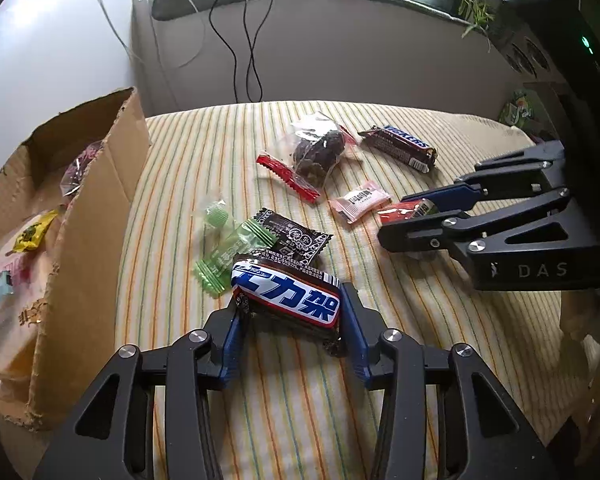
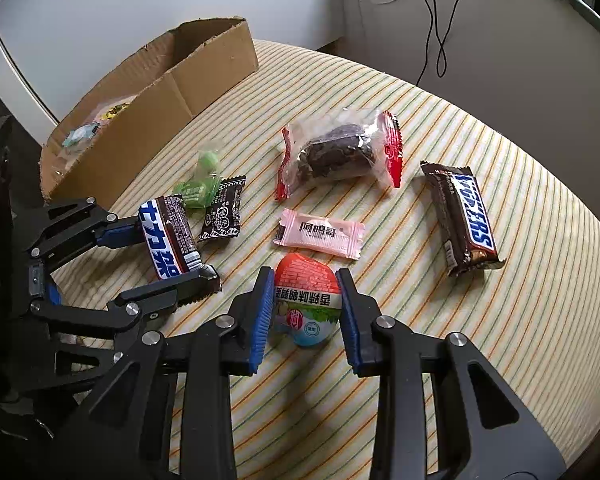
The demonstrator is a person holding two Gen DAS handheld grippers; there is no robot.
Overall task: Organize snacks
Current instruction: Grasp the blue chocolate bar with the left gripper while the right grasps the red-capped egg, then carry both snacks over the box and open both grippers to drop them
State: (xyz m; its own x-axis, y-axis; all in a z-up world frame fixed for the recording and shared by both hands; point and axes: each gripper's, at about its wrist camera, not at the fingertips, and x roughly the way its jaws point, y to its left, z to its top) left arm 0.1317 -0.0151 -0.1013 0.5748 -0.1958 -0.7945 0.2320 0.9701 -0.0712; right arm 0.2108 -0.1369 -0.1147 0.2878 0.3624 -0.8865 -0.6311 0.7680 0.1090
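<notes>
Striped cloth (image 2: 480, 140) | cardboard box (image 1: 96, 208) contents half-hidden | egg-shaped snack (image 2: 306, 300) label partly readable

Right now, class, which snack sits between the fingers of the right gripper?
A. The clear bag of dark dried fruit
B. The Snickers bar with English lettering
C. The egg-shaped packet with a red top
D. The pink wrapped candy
C. In the right wrist view the blue-padded fingers flank the egg-shaped packet, while the Snickers bar, pink candy and dried fruit bag lie apart on the striped cloth.
</notes>
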